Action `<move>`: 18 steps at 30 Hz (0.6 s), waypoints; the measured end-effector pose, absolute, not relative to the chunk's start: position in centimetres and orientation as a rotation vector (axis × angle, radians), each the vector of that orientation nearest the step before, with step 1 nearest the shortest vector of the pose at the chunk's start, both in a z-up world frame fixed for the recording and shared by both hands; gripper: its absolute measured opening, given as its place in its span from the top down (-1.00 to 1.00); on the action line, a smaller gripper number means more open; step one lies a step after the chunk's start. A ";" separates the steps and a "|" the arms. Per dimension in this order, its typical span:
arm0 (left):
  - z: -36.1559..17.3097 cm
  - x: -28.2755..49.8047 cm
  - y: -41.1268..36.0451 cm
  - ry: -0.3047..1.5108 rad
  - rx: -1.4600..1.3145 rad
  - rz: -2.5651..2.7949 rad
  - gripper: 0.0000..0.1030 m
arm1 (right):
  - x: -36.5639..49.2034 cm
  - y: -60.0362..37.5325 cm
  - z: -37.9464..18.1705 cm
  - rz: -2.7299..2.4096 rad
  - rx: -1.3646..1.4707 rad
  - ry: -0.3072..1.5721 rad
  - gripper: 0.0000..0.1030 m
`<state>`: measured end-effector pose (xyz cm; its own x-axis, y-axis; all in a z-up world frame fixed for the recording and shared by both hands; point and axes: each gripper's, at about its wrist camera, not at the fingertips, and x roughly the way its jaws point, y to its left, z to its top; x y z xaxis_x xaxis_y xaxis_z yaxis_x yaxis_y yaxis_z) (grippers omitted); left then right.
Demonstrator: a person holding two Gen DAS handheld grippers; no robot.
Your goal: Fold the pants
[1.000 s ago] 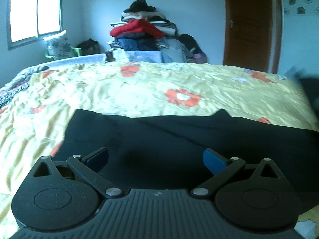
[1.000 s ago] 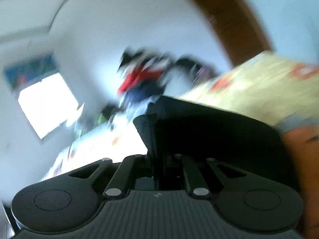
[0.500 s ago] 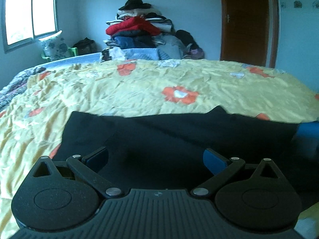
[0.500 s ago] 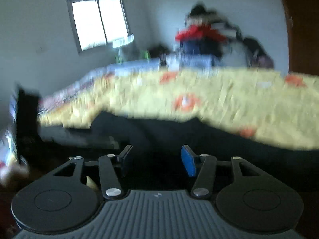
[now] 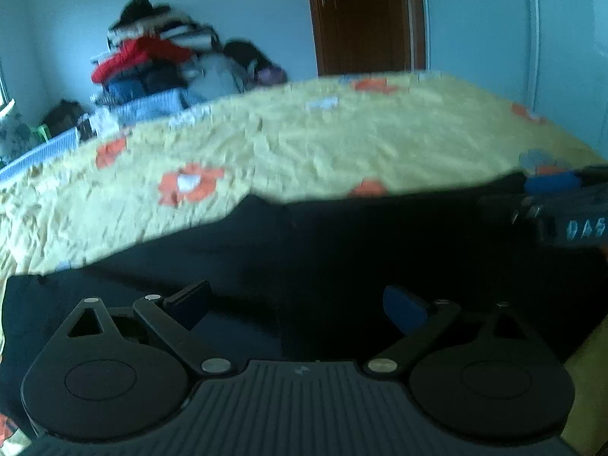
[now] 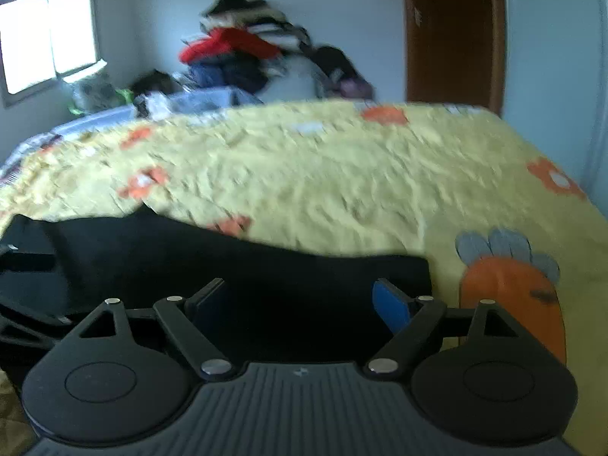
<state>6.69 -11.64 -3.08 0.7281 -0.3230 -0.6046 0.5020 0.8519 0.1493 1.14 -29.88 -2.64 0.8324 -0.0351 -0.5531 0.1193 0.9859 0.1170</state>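
Yellow bedspread (image 6: 342, 174) under black pants (image 6: 266, 277), lying left-right just beyond right gripper (image 6: 304, 306), jaws just opened, empty; left gripper (image 5: 300, 306) likewise spread, empty.

Two wrist cameras, low over the bed (image 5: 380, 140)

Each looks forward past its own claw, tilted down and close above the black pants (image 5: 342, 247); both share the yellow bedspread, the clothes pile (image 6: 243, 57) and the brown door (image 6: 452, 30) beyond.

- White marks stand on the dark body of the right gripper (image 5: 551, 190), at the right edge of the left wrist view; too blurred to read.
- No other writing shows.
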 end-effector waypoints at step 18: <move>-5.7 9.0 -12.0 0.647 0.165 -0.406 -1.00 | 0.7 -26.1 -5.4 -0.229 0.088 0.628 -1.00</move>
<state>9.04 -11.95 -5.69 0.7228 -0.3155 -0.6148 0.4171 0.9085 0.0241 0.73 -26.07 -5.41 0.7851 -0.1852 -0.5911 0.2382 0.9711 0.0121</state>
